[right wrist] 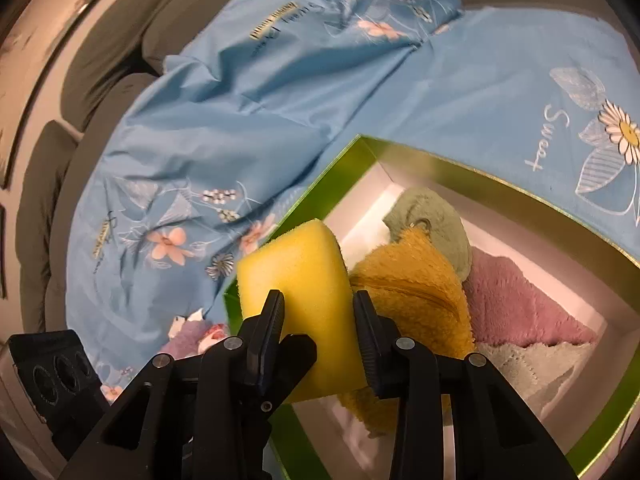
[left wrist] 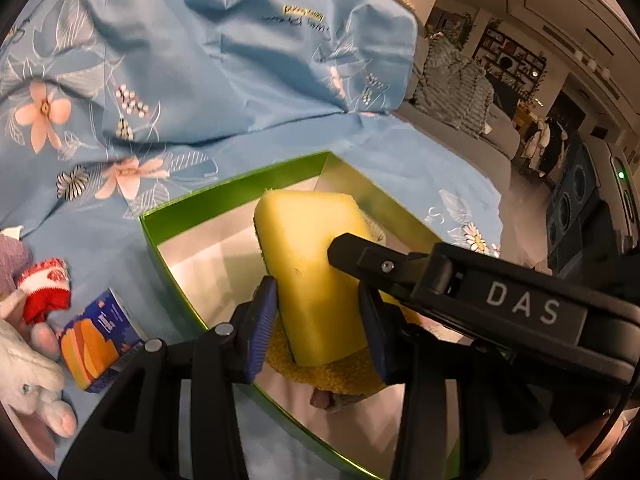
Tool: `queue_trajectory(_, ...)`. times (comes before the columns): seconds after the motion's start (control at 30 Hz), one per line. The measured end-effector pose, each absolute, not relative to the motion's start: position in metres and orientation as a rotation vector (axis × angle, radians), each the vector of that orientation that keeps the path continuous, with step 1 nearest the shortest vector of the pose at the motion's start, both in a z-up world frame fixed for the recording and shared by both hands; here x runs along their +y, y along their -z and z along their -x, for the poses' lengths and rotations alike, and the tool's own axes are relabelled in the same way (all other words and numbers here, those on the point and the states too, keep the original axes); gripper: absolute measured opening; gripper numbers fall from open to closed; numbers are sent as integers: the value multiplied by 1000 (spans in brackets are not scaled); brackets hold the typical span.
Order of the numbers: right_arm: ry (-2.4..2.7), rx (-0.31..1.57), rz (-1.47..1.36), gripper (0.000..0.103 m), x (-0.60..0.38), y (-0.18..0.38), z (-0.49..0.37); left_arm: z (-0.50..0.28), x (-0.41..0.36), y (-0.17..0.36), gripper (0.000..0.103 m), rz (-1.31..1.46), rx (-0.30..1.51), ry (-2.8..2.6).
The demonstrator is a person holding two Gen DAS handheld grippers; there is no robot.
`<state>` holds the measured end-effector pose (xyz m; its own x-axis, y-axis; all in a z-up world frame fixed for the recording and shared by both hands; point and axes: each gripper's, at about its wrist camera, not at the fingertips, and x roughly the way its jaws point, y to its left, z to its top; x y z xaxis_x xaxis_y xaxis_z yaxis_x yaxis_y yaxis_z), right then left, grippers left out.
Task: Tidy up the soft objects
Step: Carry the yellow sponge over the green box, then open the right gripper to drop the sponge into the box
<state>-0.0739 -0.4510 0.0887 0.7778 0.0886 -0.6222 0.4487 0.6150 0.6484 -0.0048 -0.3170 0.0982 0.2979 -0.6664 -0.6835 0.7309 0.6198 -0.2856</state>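
Observation:
A yellow sponge (left wrist: 308,264) hangs over an open green box (left wrist: 240,184) with a white inside. My left gripper (left wrist: 318,320) is shut on the sponge's near end, its blue pads (left wrist: 262,320) pressing both sides. From the right, a finger of my right gripper (left wrist: 348,252) lies against the sponge's side. In the right wrist view, the right gripper (right wrist: 318,320) is shut on the sponge (right wrist: 296,264) above the green box (right wrist: 480,172). Inside the box lie a mustard towel (right wrist: 420,292), a green one (right wrist: 440,220), a pink one (right wrist: 520,300) and a pale one (right wrist: 520,364).
The box rests on a blue floral sheet (left wrist: 200,60) spread over a grey sofa (right wrist: 100,40). To the box's left lie a small orange-and-blue carton (left wrist: 100,340), a red-and-white knitted piece (left wrist: 48,284) and a white plush toy (left wrist: 28,384). A black speaker (right wrist: 60,372) stands at the sheet's edge.

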Motion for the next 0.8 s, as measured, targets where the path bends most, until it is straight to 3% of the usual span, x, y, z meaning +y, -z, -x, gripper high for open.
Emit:
queue_trajectory(0.6,286,746,-934,37,-454,-72,70,5,-319,-89,42,-148,896,853)
queue_trajectory(0.8,336,732,-896,41,-449,-84,76,12,-298,-107,52,-85,864,848)
